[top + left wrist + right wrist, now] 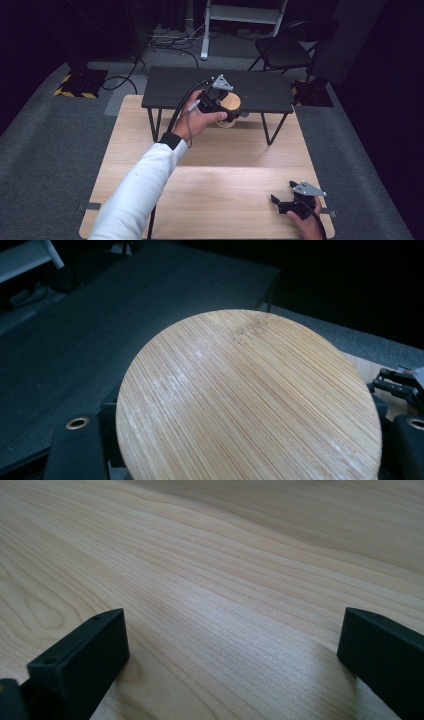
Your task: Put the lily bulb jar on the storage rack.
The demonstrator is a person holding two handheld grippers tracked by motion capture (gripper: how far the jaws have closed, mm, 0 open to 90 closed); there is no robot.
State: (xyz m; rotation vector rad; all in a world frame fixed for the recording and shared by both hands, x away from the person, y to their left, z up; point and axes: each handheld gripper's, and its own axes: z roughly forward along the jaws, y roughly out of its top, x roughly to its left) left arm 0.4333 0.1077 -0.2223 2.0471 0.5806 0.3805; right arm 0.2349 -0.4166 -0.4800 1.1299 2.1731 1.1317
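A round bamboo disc [231,103] hangs tilted in the air by the front edge of the small black table [170,90]. My left gripper [226,106] is shut on it, held by a hand with a white sleeve. In the left gripper view the disc [250,400] has its flat grained face to the camera, with a black jaw at each side of its rim. My right gripper [281,204] rests low at the near right corner of the light wooden table [225,175]. In the right gripper view, the right gripper [230,645] stands open just above bare wood with nothing between its fingers.
The black table [75,330] stands on thin legs on the far part of the wooden table. Behind it on the grey floor are a black chair [290,47], a white metal frame [240,12] and loose cables. Yellow-black striped bases sit at both sides.
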